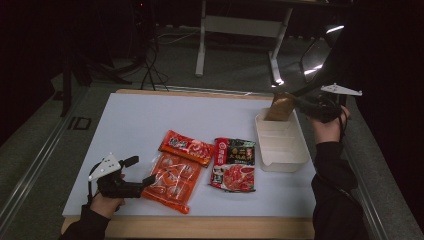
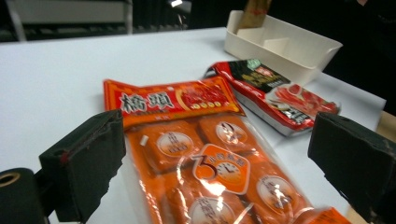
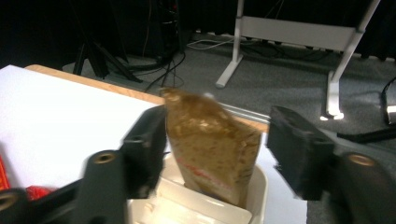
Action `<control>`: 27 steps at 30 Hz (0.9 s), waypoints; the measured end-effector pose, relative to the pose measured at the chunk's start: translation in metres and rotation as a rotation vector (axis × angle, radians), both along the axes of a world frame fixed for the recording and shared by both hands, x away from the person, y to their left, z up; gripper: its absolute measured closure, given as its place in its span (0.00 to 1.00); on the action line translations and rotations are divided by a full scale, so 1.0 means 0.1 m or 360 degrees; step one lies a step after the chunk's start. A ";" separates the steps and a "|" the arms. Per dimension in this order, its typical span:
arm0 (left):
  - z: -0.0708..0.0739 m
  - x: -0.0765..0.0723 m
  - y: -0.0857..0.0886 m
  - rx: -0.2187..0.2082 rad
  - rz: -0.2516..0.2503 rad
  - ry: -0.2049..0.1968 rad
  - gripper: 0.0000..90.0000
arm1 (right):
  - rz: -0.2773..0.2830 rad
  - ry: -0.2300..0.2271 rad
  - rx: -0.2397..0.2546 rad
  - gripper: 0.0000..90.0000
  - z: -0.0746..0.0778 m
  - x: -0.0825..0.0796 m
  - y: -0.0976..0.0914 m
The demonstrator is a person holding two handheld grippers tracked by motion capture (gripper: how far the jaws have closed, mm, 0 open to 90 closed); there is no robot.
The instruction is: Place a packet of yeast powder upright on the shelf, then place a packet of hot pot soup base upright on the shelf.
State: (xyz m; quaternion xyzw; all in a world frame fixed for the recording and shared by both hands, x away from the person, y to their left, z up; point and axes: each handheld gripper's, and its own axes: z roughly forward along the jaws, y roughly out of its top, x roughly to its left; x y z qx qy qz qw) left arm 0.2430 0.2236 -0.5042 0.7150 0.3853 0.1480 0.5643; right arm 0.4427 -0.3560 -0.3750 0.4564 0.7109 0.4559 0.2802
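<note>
The brown pouch [image 3: 212,144] stands upright in the end compartment of the white tray [image 1: 287,152], the one farthest from the person, leaning a little. It looks light and soft, a flexible film bag with loose filling, so it should crumple under a hard squeeze and may tip over if nudged; the flat upper body below the sealed top edge seems the best place to take it. The right gripper [image 3: 219,151] has its jaws spread on either side of the pouch; the left pad sits close against it, the right one stands clear, so nothing is pinched. The tray's other compartments, nearer the person, hold nothing.

Beside the tray on the table [image 1: 130,120] lie a dark red packet [image 1: 233,164], then two orange ones. The left gripper [image 2: 215,172] is spread wide around the larger orange packet [image 2: 210,172], a glossy, slippery bag of stiff blocks, without pressing it.
</note>
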 end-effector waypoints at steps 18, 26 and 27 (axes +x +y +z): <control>0.09 -0.01 -0.05 0.0065 -0.0111 0.0052 0.06 | 0.0175 -0.0067 0.0115 0.16 -0.10 -0.58 0.31; 0.19 0.02 -0.12 0.0064 -0.0157 0.0061 0.06 | 0.0281 -0.0083 0.0126 0.20 -0.14 -0.92 0.36; 0.19 0.02 -0.12 0.0064 -0.0157 0.0061 0.06 | 0.0281 -0.0083 0.0126 0.20 -0.14 -0.92 0.36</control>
